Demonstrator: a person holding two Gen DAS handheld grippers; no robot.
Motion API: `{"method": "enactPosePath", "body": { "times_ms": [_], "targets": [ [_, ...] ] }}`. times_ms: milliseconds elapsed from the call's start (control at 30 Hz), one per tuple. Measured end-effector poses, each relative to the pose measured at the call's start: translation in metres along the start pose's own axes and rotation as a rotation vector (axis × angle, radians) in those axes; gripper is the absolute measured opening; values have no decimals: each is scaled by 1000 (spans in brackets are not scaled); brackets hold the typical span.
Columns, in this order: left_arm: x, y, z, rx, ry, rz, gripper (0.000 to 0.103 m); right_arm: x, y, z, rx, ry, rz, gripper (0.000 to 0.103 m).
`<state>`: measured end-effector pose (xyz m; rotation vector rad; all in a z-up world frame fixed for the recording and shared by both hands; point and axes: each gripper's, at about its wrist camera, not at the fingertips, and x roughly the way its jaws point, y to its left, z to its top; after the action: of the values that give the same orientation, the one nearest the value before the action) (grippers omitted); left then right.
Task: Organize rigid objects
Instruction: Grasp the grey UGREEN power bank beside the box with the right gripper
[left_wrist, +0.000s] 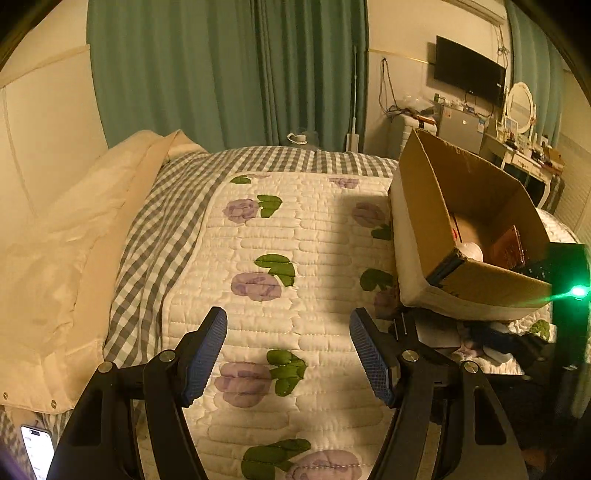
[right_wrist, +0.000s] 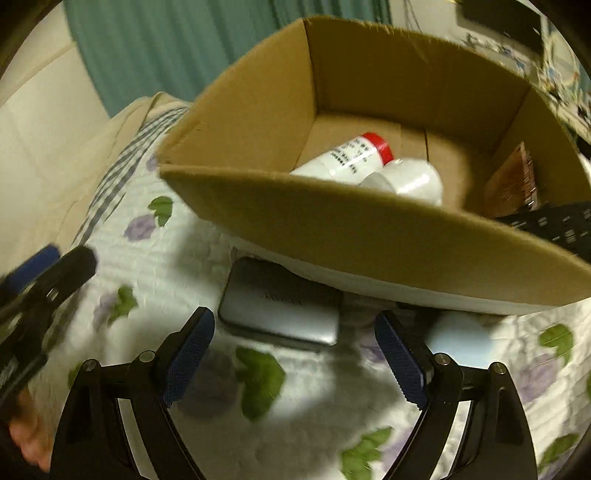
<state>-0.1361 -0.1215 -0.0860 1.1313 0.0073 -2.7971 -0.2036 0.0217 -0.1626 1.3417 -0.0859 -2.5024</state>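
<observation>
Your left tongs gape wide over the bed's quilt, gripping nothing; your right tongs also stand wide and empty, above a grey case lying just beside the cardboard box; white bottles lie inside.

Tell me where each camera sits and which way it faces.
Left wrist: on the left gripper, open above the floral quilt, facing the green curtain; cardboard box at right.
Right wrist: on the right gripper, open, looking into the cardboard box at a red-capped bottle; silver case below.
Shared: box, quilt.
</observation>
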Motion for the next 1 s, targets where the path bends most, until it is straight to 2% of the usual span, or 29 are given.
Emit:
{"method": "enactPosePath", "body": {
  "times_ms": [167, 200, 267, 433, 667, 800, 1000],
  "targets": [
    [1, 2, 0, -9, 2, -7, 72, 14, 1, 2, 49, -4, -25, 88],
    [1, 0, 0, -4, 1, -7, 72, 15, 1, 2, 52, -1, -25, 79],
    [1, -2, 0, 6, 1, -8, 72, 18, 0, 0, 57, 6, 12, 69],
    [-2, -6, -2, 20, -2, -2, 72, 8, 1, -8, 31, 4, 19, 68],
    [-26, -15, 1, 35, -56, -15, 72, -46, -2, -31, -82, -59, -21, 68],
    [-38, -29, -1, 56, -57, -44, 72, -85, -28, -49, -82, -93, -55, 68],
    [-46, -69, -7, 108, -39, -91, 72, -134, -70, -42, -67, -169, -161, 68]
  ]
}}
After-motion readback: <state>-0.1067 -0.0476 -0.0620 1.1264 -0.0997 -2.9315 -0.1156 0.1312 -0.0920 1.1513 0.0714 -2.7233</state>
